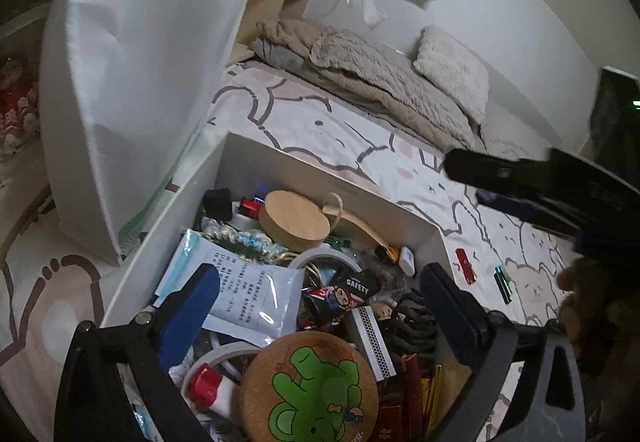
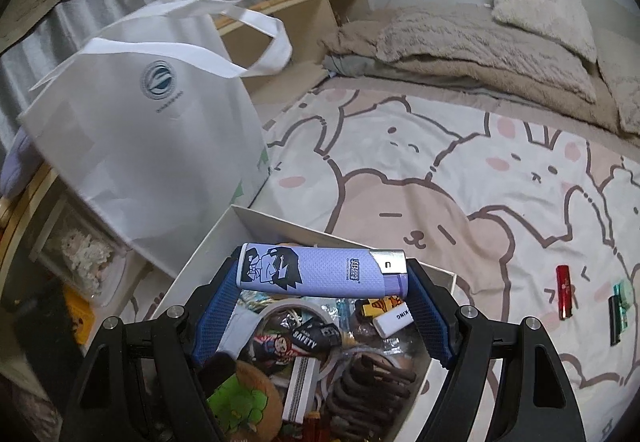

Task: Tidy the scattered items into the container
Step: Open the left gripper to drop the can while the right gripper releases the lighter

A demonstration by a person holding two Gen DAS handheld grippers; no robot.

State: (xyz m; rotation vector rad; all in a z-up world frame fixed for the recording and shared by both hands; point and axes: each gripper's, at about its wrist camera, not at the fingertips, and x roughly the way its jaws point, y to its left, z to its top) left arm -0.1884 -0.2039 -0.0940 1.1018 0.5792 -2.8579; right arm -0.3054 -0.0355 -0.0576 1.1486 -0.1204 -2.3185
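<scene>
A white open box (image 1: 280, 158) (image 2: 240, 220) on the bed holds many small items, among them a cork coaster with a green bear (image 1: 310, 388). My right gripper (image 2: 322, 278) is shut on a lilac lighter (image 2: 320, 272), held crosswise above the box. It shows in the left wrist view (image 1: 480, 178) at the right, over the bed. My left gripper (image 1: 320, 294) is open and empty, low over the box. On the sheet right of the box lie a red lighter (image 2: 565, 296) (image 1: 466, 266) and a green lighter and a dark one (image 2: 619, 312) (image 1: 503, 282).
A white tote bag (image 2: 152, 146) (image 1: 132, 94) stands just left of the box. A beige blanket (image 2: 460, 46) and a fluffy pillow (image 2: 540, 2) lie at the far end of the bed. A wooden shelf (image 2: 304, 10) is behind the bag.
</scene>
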